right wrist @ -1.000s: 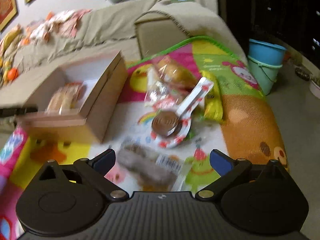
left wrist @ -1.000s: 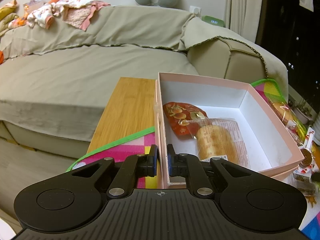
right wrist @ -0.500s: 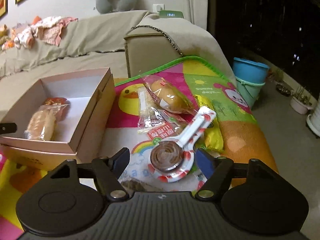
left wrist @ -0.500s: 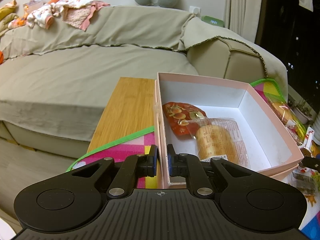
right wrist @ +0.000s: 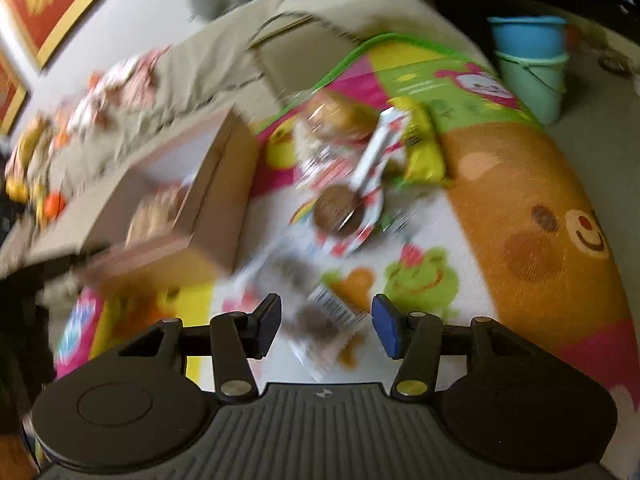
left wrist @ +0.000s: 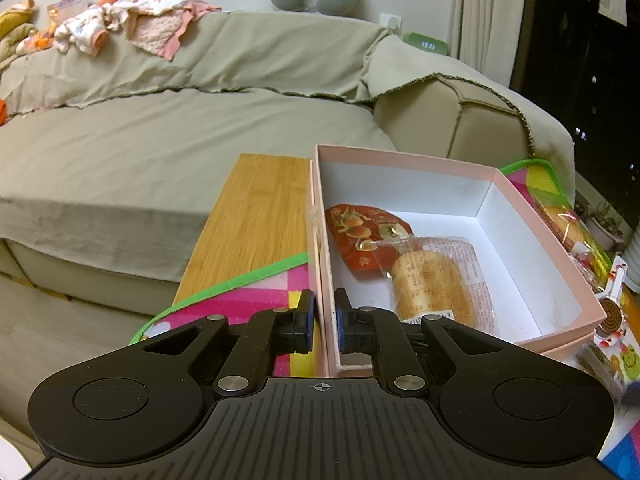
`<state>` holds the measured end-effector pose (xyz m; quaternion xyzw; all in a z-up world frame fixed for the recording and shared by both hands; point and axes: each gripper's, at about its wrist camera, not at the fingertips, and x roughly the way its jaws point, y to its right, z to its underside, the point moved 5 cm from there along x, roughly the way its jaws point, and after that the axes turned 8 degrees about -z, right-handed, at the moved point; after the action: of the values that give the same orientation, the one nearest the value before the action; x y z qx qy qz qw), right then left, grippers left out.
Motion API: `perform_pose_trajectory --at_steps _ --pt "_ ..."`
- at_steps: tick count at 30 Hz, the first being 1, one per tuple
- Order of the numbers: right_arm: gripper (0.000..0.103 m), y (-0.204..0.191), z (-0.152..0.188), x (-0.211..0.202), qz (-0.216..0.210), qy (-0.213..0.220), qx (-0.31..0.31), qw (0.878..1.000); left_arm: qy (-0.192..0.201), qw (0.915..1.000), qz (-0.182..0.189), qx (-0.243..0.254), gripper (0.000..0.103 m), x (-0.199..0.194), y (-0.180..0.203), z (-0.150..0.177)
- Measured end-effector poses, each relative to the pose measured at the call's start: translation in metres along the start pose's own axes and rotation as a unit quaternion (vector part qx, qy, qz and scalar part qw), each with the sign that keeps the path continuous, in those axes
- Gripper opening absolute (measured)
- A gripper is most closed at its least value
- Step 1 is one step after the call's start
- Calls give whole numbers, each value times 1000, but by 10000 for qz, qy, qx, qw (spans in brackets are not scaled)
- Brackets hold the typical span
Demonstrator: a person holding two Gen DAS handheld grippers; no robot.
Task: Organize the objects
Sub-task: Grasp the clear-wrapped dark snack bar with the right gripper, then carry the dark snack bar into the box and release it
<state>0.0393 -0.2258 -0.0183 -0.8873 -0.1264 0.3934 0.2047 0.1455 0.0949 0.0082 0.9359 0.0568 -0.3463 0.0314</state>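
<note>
The left gripper (left wrist: 324,322) pinches the pink box (left wrist: 516,196) wall; a tug could tear it. The right gripper (right wrist: 326,326), jaws apart, may miss the dark snack packet (right wrist: 320,320).

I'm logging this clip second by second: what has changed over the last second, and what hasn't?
The right gripper swung and tilted over the mat; its view is blurred with motion. It is open above a dark snack packet and holds nothing. The left gripper stayed clamped on the pink box wall. The bread packet and red packet inside have not moved.
</note>
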Motion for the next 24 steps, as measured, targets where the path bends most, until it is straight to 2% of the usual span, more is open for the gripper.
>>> perform_pose_trajectory --at_steps 3,5,7,8,11,15,17,19,21,24 --pt "51 -18 14 -5 -203 -366 -347 9985 2 10000 -2 0 12 0 0 0" --pt "53 -32 20 -9 -175 -441 -756 9960 3 10000 -2 -2 12 0 0 0" --pt "68 -46 20 -12 30 -333 -1205 9921 5 10000 -8 -11 12 0 -1 0" --pt "71 -50 18 -10 193 -229 -1361 9902 7 10000 -9 -16 12 -1 -1 1" --pt "72 -50 9 5 560 -66 -1409 9884 8 10000 -8 -11 12 -1 0 1" --pt "72 -47 0 29 682 6 -1317 9889 4 10000 -5 12 12 -2 0 1" --pt "69 -50 2 41 714 -91 -1443 9869 5 10000 -2 3 13 -2 0 1" --pt "53 -56 5 45 851 -110 -1792 9801 11 10000 -1 -7 13 -1 0 1" --pt "40 -62 7 42 722 -217 -1921 9785 14 10000 4 -19 13 -1 0 0" --pt "40 -67 13 32 695 -332 -2022 9763 18 10000 12 -9 13 -1 1 0"
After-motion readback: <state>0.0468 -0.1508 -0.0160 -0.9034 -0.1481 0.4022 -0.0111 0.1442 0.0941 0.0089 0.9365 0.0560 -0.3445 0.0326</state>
